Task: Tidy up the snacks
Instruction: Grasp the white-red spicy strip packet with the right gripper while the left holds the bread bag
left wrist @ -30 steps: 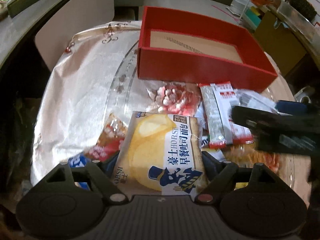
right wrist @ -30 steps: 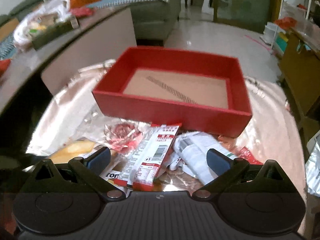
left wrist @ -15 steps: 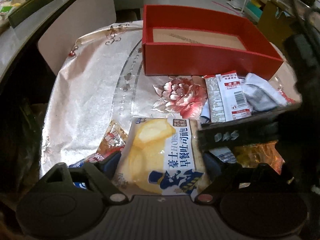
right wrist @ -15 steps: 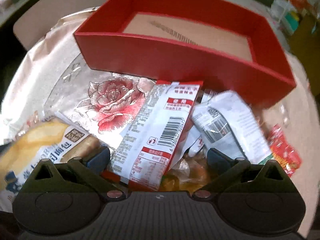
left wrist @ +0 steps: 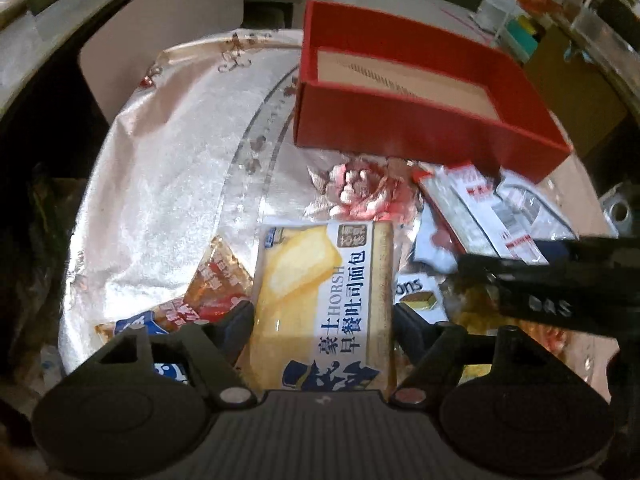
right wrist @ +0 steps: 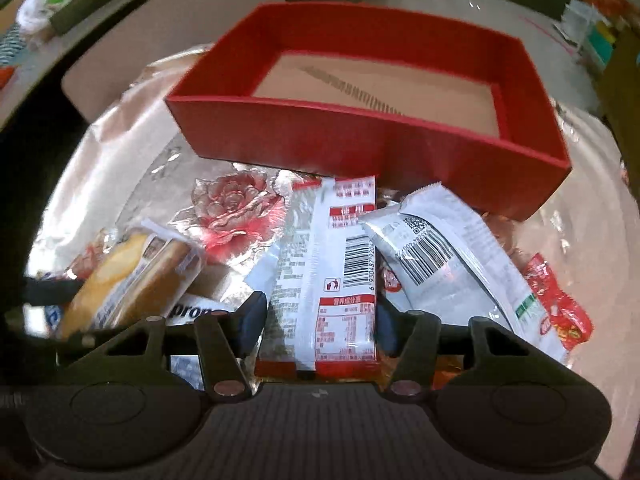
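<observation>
My left gripper [left wrist: 322, 314] has its fingers closed in against both sides of the yellow bread packet [left wrist: 324, 300], held lengthwise so it can go into the red box [left wrist: 420, 136] flat. My right gripper [right wrist: 318, 314] has narrowed around the red-and-white sachet [right wrist: 336, 280], fingers at its edges; I judge that a grip, though contact on the right side is partly hidden. The box stands empty at the far side of the foil-covered table [left wrist: 168, 184], just beyond the pile. A white barcode pouch [right wrist: 452, 256] and a red wrapper [right wrist: 560, 312] lie loose beside the sachet. Both packets are taken from the near end, presumably to keep the box approach unobstructed.
</observation>
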Motion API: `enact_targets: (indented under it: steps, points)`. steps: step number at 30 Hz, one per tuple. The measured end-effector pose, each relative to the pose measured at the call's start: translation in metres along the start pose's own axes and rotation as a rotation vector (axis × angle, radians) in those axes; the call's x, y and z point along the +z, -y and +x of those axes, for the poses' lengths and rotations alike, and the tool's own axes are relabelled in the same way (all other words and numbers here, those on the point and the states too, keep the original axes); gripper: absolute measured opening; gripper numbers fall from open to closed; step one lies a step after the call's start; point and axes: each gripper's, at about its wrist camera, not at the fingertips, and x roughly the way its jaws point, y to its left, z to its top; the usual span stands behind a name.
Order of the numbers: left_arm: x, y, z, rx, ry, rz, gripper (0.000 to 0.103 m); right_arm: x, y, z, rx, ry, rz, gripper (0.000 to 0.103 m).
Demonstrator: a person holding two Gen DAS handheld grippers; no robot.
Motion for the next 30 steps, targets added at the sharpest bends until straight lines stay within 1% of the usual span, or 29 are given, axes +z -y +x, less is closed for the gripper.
enact_targets:
  steps: [2,5,9,11,12,14,15,16,18,20,22,23,24,25,28,29,30]
  points:
    - [0.003,0.002,-0.006,-0.02,0.019,-0.005,0.061,-0.001,0.007,-0.011,0.021,0.023,0.012,0.062]
    - [0.007,0.001,-0.008,-0.037,0.025,-0.016,0.059,-0.004,0.016,-0.023,0.05,0.055,0.043,0.062]
    - [0.006,0.001,-0.007,-0.05,0.011,-0.023,0.058,-0.011,0.027,-0.028,0.078,0.051,0.072,0.061]
    - [0.007,-0.004,-0.008,-0.068,0.008,-0.052,0.058,-0.013,0.033,-0.03,0.118,0.045,0.104,0.058]
    - [0.009,-0.006,-0.008,-0.079,0.007,-0.069,0.058,-0.014,0.036,-0.032,0.138,0.048,0.121,0.052]
    - [0.011,-0.009,-0.009,-0.099,0.008,-0.092,0.058,-0.013,0.044,-0.04,0.187,0.061,0.163,0.051]
    - [0.011,-0.008,-0.009,-0.1,0.009,-0.088,0.058,-0.013,0.046,-0.043,0.193,0.068,0.17,0.05]
    - [0.01,-0.006,-0.008,-0.095,0.003,-0.067,0.058,-0.013,0.047,-0.044,0.178,0.072,0.166,0.051]
    - [0.005,-0.001,-0.003,-0.076,-0.015,-0.043,0.058,-0.016,0.046,-0.04,0.118,0.051,0.15,0.054]
    - [0.004,0.002,0.002,-0.051,-0.024,-0.041,0.06,-0.018,0.047,-0.034,0.138,0.028,0.164,0.055]
    - [0.006,0.006,0.003,-0.024,-0.014,-0.035,0.064,-0.012,0.04,-0.03,0.111,0.029,0.162,0.067]
    - [0.006,0.008,0.004,-0.016,-0.009,-0.029,0.068,-0.009,0.036,-0.029,0.097,0.038,0.15,0.069]
    - [0.006,0.01,0.005,-0.011,-0.009,-0.023,0.07,-0.006,0.031,-0.027,0.086,0.047,0.149,0.073]
    - [0.005,0.012,0.006,-0.004,-0.013,-0.018,0.07,-0.003,0.028,-0.024,0.086,0.048,0.163,0.074]
    - [0.002,0.015,0.012,0.025,-0.028,0.001,0.07,0.003,0.022,-0.008,0.126,0.016,0.229,0.076]
    - [0.001,0.015,0.014,0.032,-0.029,0.003,0.071,0.004,0.019,-0.004,0.128,0.003,0.245,0.076]
    - [0.0,0.014,0.015,0.035,-0.03,0.001,0.072,0.006,0.016,0.002,0.122,-0.009,0.254,0.079]
